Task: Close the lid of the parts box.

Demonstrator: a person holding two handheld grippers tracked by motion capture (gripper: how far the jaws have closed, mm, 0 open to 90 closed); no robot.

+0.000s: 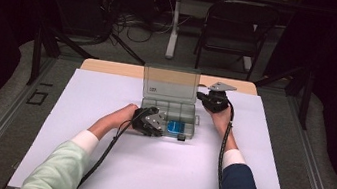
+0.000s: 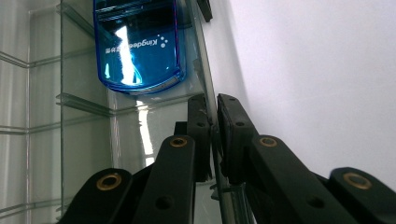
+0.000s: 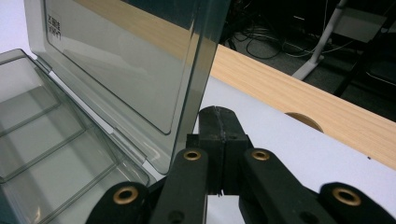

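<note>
1. Clear compartment box (image 1: 169,116) sits mid-table on the white sheet (image 1: 154,173), lid (image 1: 170,82) standing upright at the far side.
2. Left gripper (image 1: 151,121) is clamped on the box's near wall (image 2: 211,112), a pad on each side.
3. Right gripper (image 3: 219,122) has its jaws pressed together on nothing, just beside the lid's right edge.
4. Handling, judged: light, stiff, slick plastic (thin walls, likely brittle). Best hold is a wall or the lid's rim.
5. Blue case (image 2: 135,44) lies in a near compartment; its print reads "Kingdee". The lid sticker (image 3: 54,25) is too small to read.

High overhead view; gripper views close on shared box (image 1: 169,115).
</note>
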